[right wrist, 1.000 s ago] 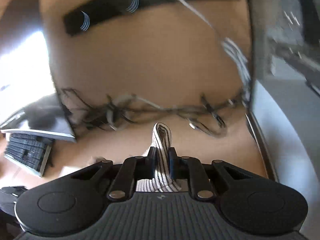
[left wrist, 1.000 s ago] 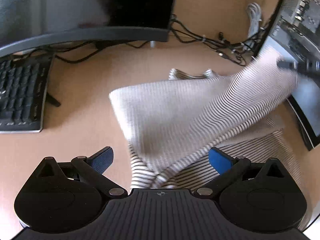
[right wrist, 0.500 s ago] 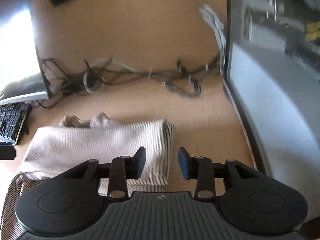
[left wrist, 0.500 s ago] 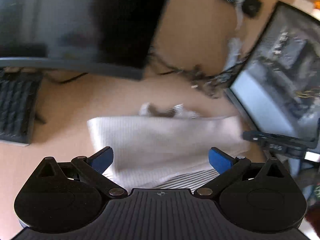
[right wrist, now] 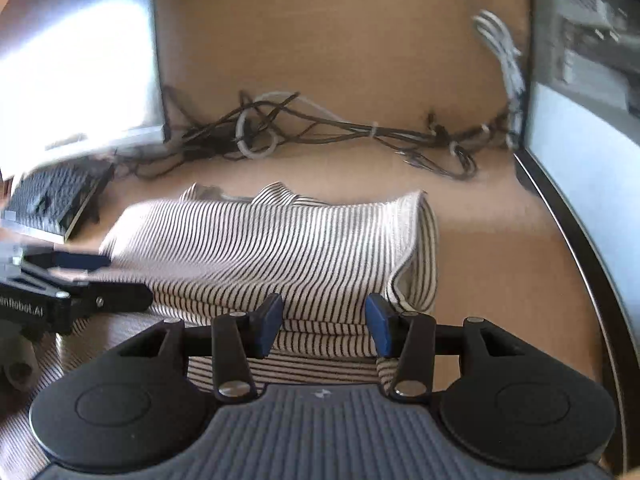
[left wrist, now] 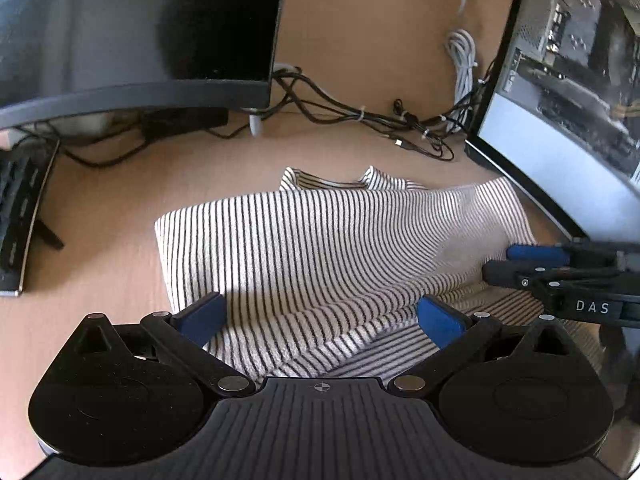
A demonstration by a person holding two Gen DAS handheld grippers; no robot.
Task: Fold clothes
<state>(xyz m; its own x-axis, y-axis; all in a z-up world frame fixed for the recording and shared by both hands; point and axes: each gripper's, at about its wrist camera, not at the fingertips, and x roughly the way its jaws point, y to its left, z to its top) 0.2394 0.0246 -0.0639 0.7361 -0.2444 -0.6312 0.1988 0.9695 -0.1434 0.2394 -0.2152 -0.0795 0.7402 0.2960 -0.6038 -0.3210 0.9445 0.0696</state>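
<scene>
While tilted down, right gripper (right wrist: pixel 324 326) (fingers just parted) overhangs shirt (right wrist: pixel 280 248).

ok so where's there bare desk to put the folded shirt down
Bare desk lies between the keyboard and the striped shirt, and a strip between the shirt and the right monitor. It is crowded behind the shirt, where tangled cables run between both monitors.

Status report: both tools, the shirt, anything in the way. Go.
Left tool open, empty. Right tool jaws just opening, shirt released. Striped shirt folded on desk. Cables, monitors close behind.
</scene>
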